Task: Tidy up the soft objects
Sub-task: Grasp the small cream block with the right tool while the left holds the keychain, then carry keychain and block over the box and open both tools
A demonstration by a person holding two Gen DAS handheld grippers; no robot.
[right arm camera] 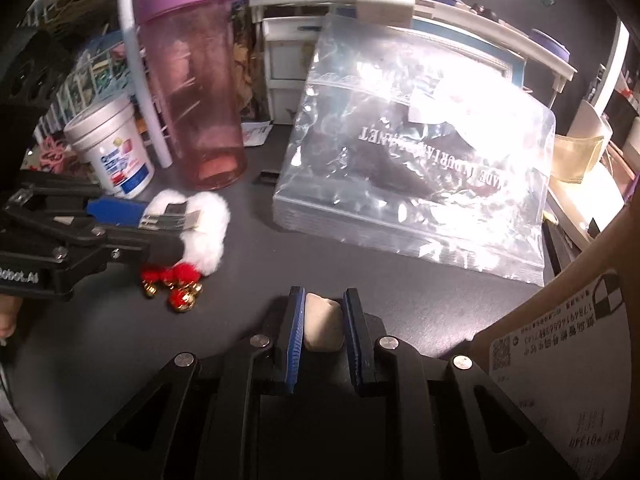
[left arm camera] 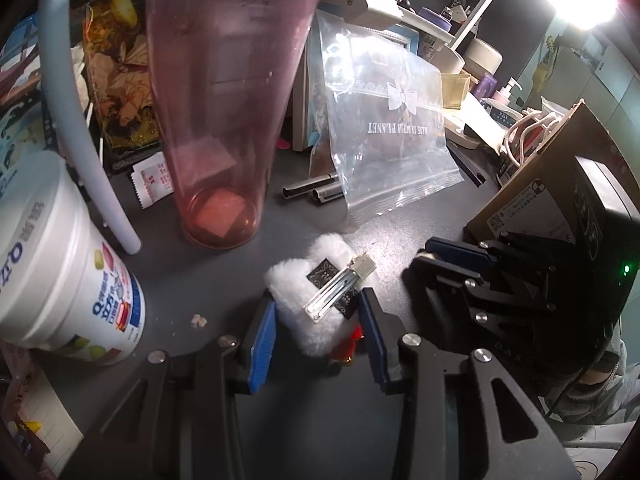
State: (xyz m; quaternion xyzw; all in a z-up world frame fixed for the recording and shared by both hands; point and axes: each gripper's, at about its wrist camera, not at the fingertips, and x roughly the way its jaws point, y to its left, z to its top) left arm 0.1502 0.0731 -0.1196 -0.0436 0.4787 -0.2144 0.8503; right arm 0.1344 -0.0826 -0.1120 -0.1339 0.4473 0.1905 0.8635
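Note:
A white fluffy hair clip [left arm camera: 316, 304] with a metal clip, red pompoms and gold bells [right arm camera: 176, 284] lies on the dark desk. My left gripper [left arm camera: 318, 312] has its blue pads on both sides of the fluff; it also shows in the right wrist view [right arm camera: 160, 222]. My right gripper [right arm camera: 322, 312] is shut on a small beige soft lump [right arm camera: 323, 324] just above the desk. The right gripper also shows in the left wrist view [left arm camera: 448, 264]. A clear zip bag [right arm camera: 416, 184] lies behind.
A tall pink tumbler [left arm camera: 228, 112] with a purple lid stands at the back left, beside a white tub [left arm camera: 60, 280] and a white tube [left arm camera: 80, 120]. A cardboard box [left arm camera: 532, 184] stands to the right. White shelves [right arm camera: 400, 20] with clutter line the back.

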